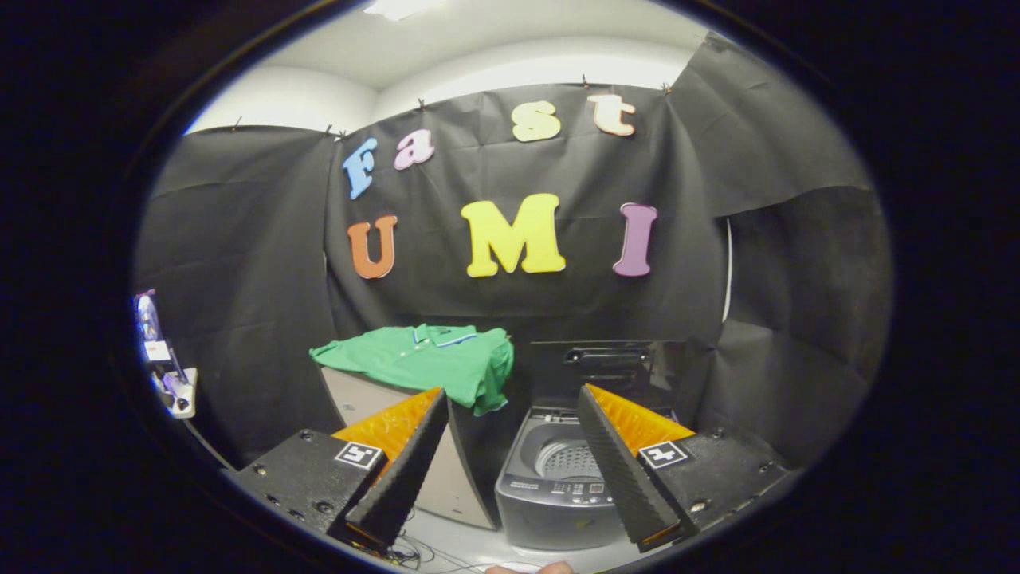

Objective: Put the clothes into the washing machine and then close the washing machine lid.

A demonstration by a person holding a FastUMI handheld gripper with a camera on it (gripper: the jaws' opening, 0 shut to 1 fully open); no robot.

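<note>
Clearly the hand-held gripper [510, 446] is released, fingers spread wide on nothing, well short of the green shirt [426, 363]. That shirt lies folded on a pale cabinet [374, 406], just left of the open washing machine [558, 478], lid [610, 359] raised. Its long axis runs left-right, collar toward the wall. A shallow pinch could catch one layer, letting the shirt unfold and snag the tub rim.

You see a green shirt [430, 363] lying spread on top of a box [374, 399], one end hanging over its right edge. Just beside it stands the grey washing machine [558, 478], lid [610, 363] raised upright.
</note>
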